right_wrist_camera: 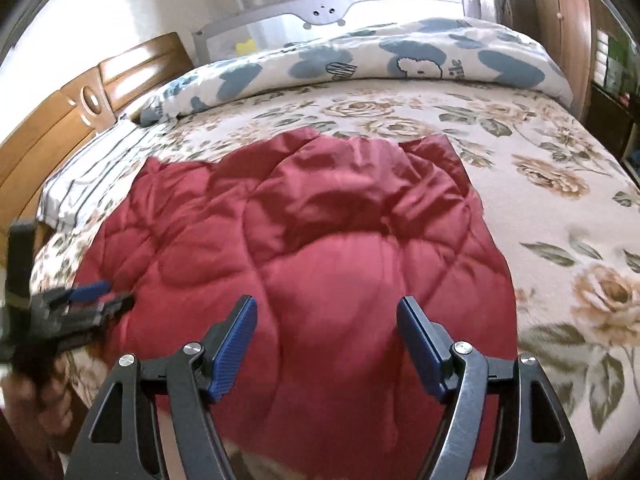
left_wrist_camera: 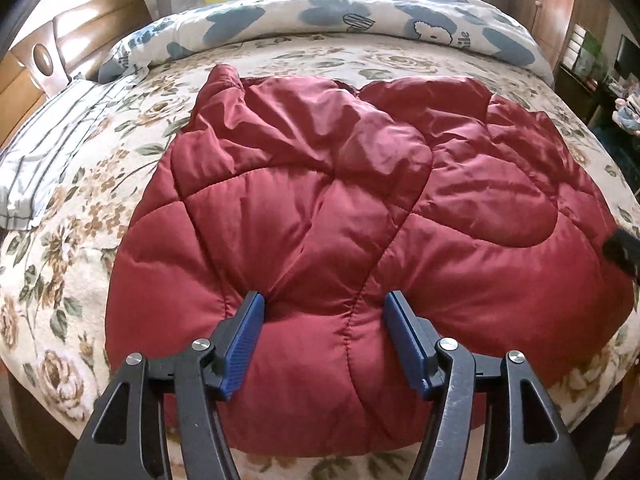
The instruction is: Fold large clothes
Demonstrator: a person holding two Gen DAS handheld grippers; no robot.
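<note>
A dark red quilted puffer jacket (left_wrist_camera: pixel 320 200) lies folded on the floral bed; the right wrist view shows it too (right_wrist_camera: pixel 320 240). My left gripper (left_wrist_camera: pixel 325 300) points down at its near edge. The jaws stand apart, with a puffy panel of the jacket bulging between the blue pads (left_wrist_camera: pixel 240 352). In the right wrist view the left gripper (right_wrist_camera: pixel 116 296) appears at the jacket's left edge. My right gripper (right_wrist_camera: pixel 329 304) hangs open over the near right part of the jacket, nothing gripped. A dark blurred part of it (left_wrist_camera: pixel 620 248) shows at the jacket's right edge.
The floral bedsheet (right_wrist_camera: pixel 560 220) spreads wide to the right of the jacket. A rolled blue-and-white duvet (left_wrist_camera: pixel 320 20) lies along the far side. A striped pillow (left_wrist_camera: pixel 52 152) and a wooden headboard (left_wrist_camera: pixel 40 60) are at the left. A wooden wardrobe (right_wrist_camera: pixel 568 20) stands at the far right.
</note>
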